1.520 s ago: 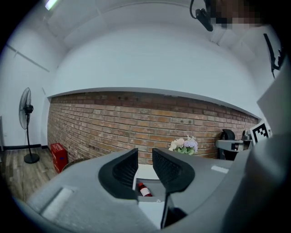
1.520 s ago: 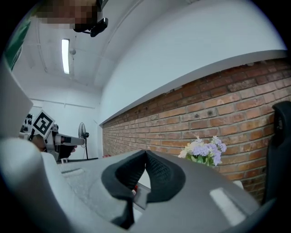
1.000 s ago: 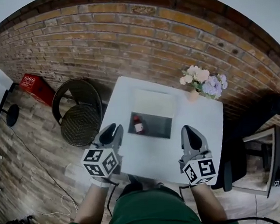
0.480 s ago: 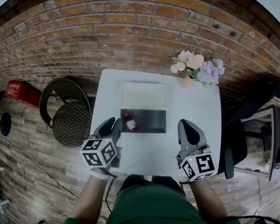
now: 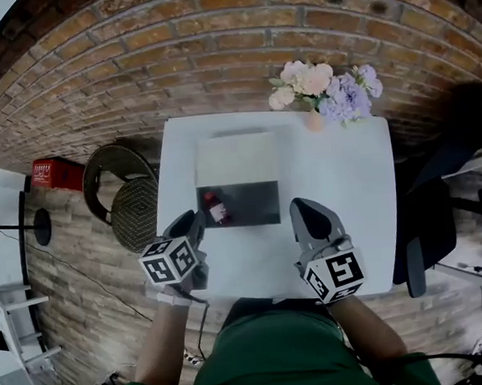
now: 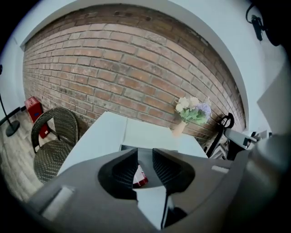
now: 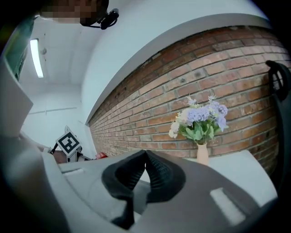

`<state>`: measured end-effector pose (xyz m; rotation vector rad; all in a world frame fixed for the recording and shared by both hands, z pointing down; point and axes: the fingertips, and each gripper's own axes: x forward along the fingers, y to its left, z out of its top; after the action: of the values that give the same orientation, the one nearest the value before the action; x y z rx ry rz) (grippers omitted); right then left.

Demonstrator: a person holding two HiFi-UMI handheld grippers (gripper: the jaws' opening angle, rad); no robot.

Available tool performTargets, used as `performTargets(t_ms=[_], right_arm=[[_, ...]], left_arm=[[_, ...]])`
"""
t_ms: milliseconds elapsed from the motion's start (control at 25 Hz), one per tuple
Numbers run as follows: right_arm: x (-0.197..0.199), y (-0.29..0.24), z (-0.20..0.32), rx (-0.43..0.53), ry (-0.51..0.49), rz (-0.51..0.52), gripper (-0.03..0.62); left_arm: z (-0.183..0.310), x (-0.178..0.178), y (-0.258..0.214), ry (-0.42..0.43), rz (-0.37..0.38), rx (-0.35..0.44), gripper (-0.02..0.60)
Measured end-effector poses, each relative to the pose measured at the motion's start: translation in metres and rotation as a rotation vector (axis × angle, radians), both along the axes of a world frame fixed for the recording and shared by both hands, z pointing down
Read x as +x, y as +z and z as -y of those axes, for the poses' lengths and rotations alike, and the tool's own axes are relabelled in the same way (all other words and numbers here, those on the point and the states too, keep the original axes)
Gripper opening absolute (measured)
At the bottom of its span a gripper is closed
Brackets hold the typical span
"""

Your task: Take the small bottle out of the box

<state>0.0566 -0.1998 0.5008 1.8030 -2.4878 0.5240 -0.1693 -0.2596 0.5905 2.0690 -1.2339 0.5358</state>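
A small bottle (image 5: 215, 208) with a red label lies at the left end of a dark open box (image 5: 250, 205), whose white lid (image 5: 234, 159) is folded back. The box sits on a white table (image 5: 341, 187). My left gripper (image 5: 192, 226) hovers just before the box's near left corner, jaws shut with nothing in them. In the left gripper view the bottle (image 6: 139, 177) shows beyond the narrow slit of that gripper (image 6: 145, 153). My right gripper (image 5: 303, 212) is over the table, right of the box, shut and empty; its fingertips meet in the right gripper view (image 7: 145, 154).
A vase of flowers (image 5: 320, 88) stands at the table's far right corner, against a brick wall. A wicker chair (image 5: 129, 201) is left of the table, with a red crate (image 5: 55, 174) beyond it. A black chair (image 5: 443, 203) stands to the right.
Both grippers have sunk and come closer to the box. The left one now sits right by the bottle's end of the box. The bottle and box have not moved.
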Motion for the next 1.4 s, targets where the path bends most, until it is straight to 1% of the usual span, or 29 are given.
performTargets(t_ms=[120, 240, 280, 400, 480, 640, 760, 960, 1080, 1240, 1400], right_arm=[[0.017, 0.011, 0.0, -0.022, 0.0, 0.032, 0.003], [0.036, 0.016, 0.001, -0.03, 0.012, 0.055, 0.003], [0.042, 0.017, 0.0, -0.031, 0.018, 0.063, 0.003], [0.058, 0.019, -0.001, -0.031, 0.04, 0.085, 0.003], [0.067, 0.021, -0.004, -0.033, 0.054, 0.096, 0.003], [0.083, 0.026, -0.011, -0.039, 0.084, 0.124, 0.003], [0.094, 0.028, -0.016, -0.039, 0.106, 0.138, 0.003], [0.107, 0.031, -0.024, -0.042, 0.132, 0.154, 0.003], [0.112, 0.03, -0.029, -0.042, 0.139, 0.16, 0.003], [0.114, 0.029, -0.035, -0.036, 0.143, 0.169, 0.003], [0.113, 0.03, -0.039, -0.038, 0.14, 0.176, 0.003]], left_arm=[[0.001, 0.012, 0.025, 0.004, 0.029, -0.062, 0.123], [-0.001, 0.027, 0.048, -0.01, -0.007, -0.173, 0.146], [-0.003, 0.032, 0.053, -0.014, -0.006, -0.21, 0.152], [-0.008, 0.035, 0.07, -0.025, 0.045, -0.295, 0.158], [-0.009, 0.033, 0.08, -0.055, 0.066, -0.334, 0.167], [-0.003, 0.029, 0.093, -0.127, 0.08, -0.39, 0.206], [0.001, 0.031, 0.104, -0.146, 0.092, -0.432, 0.228], [0.001, 0.032, 0.126, -0.137, 0.172, -0.489, 0.242], [-0.001, 0.031, 0.135, -0.136, 0.201, -0.513, 0.242], [-0.001, 0.031, 0.142, -0.111, 0.258, -0.54, 0.242], [-0.002, 0.032, 0.148, -0.098, 0.294, -0.567, 0.241]])
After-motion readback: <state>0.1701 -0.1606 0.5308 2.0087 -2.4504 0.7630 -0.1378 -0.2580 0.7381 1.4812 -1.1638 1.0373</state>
